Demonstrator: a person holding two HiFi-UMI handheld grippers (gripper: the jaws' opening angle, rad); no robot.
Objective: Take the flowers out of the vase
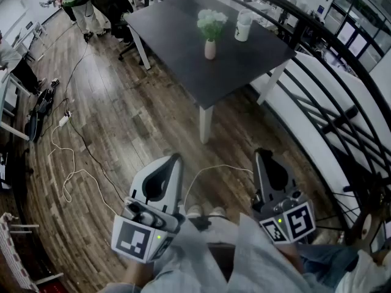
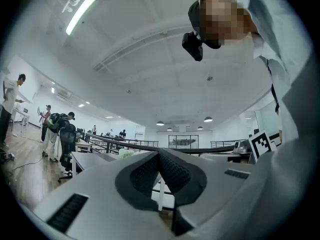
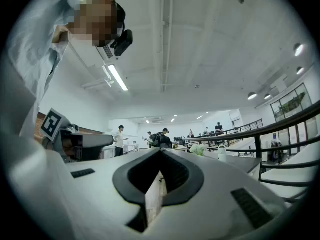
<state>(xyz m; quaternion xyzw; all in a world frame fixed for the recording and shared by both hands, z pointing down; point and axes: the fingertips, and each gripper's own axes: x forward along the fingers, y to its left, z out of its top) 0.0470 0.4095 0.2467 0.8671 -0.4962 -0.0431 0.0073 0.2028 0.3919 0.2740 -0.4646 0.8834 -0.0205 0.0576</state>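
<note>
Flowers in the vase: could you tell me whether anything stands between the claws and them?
Nothing visible does. Only floor and table separate the left claw and right claw from the flowers; the bottle stands apart, right of the vase.

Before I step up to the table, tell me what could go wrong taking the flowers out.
The vase is narrow under a wide bunch of flowers; pulling may tip it. The white bottle stands close beside it and could get knocked. The left claw and right claw are both shut, so they must open first.
</note>
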